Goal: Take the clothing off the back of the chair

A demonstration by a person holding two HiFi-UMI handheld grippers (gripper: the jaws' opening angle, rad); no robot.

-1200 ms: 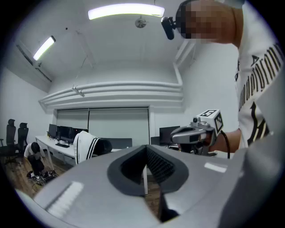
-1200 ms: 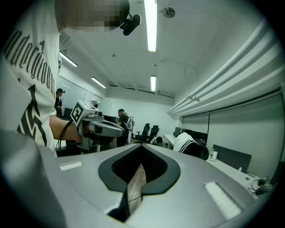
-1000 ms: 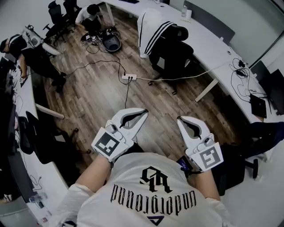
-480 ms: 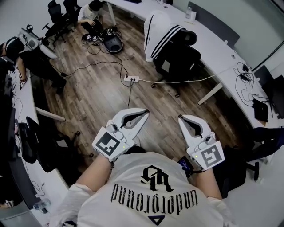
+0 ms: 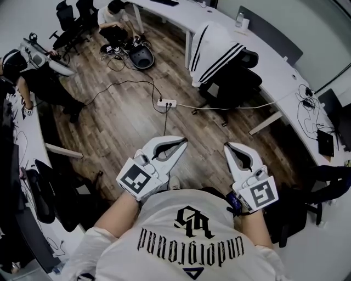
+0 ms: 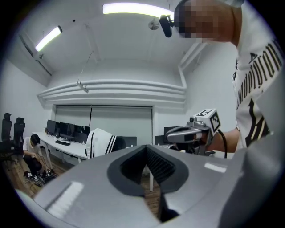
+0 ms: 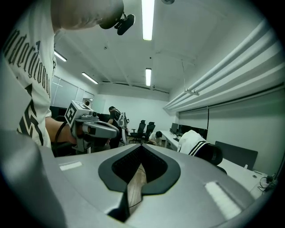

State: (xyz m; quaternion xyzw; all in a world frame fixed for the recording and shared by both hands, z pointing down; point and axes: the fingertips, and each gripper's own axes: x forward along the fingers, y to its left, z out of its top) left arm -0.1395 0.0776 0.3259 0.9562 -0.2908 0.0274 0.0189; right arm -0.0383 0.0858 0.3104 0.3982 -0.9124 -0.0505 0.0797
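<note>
On the white T-shirt (image 5: 186,258), upside down in black gothic letters: "underground", under an emblem too stylised to read. On each gripper's cube, a black-and-white square marker, no lettering. Left gripper (image 5: 182,142) closed, tips meeting with nothing between them, as plain in its own view (image 6: 144,149). Right gripper (image 5: 227,146) likewise closed and empty (image 7: 141,149), only floor planks showing through the gap behind the tips. Both held roughly level in front of the torso, side by side and apart. White clothing with black stripes (image 5: 211,49) draped over the back of the black office chair (image 5: 236,82), well ahead of both grippers and just beside the curved white desk (image 5: 274,68); also visible in the left gripper view (image 6: 100,141) and the right gripper view (image 7: 192,141). Against a second ago: clothing and chair lower and further right in the head view, power strip (image 5: 166,102) lower too and nearer the gripper tips, jaws shut as then. Between grippers and chair, bare wooden floor (image 5: 120,126), crossed by a white cable (image 5: 230,106) running from power strip to desk. At the right, the desk edge and a slanted desk leg (image 5: 265,123); at the left, dark chairs (image 5: 55,189); far off at top left, a crouching person (image 5: 112,13) among cables.
</note>
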